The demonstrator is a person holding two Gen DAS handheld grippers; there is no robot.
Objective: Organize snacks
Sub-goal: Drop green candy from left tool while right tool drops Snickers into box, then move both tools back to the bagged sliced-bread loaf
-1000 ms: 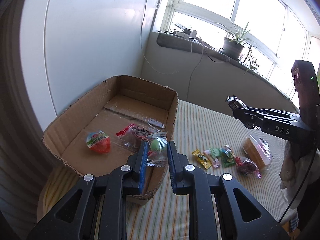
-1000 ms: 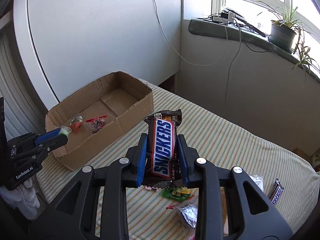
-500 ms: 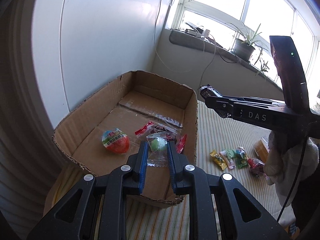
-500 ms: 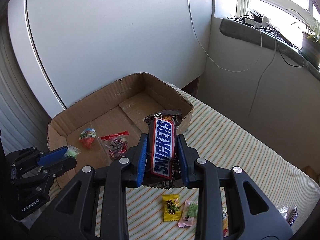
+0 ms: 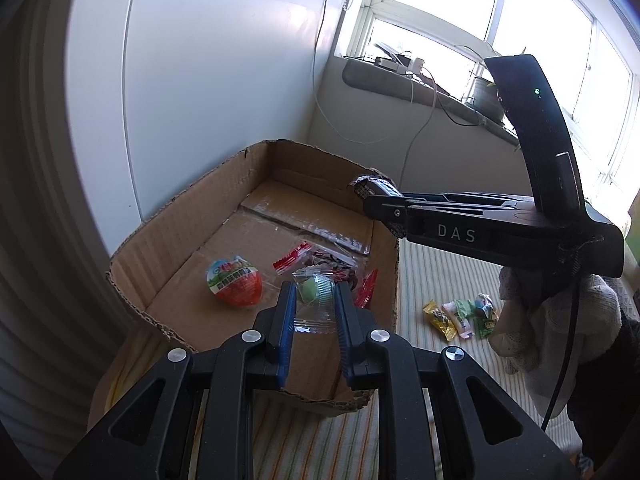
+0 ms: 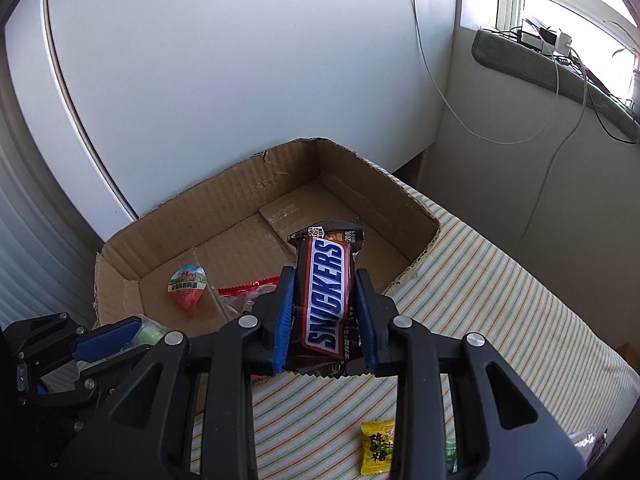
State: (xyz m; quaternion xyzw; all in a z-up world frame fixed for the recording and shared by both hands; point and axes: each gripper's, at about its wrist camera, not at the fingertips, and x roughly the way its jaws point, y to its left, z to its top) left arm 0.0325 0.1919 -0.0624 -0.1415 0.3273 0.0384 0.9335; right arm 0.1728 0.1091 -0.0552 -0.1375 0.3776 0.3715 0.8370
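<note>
Now both carry snacks over the open brown cardboard box [image 6: 224, 216]: right gripper [image 6: 325, 312] clamps the brown Snickers bar [image 6: 326, 288], left gripper [image 5: 314, 312] pinches a clear-wrapped green candy [image 5: 314, 292]. Next, probably release toward twelve o'clock.

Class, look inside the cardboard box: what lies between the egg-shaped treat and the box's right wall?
A clear packet with red ends lies there on the box floor, right of the egg, in the left wrist view.
</note>
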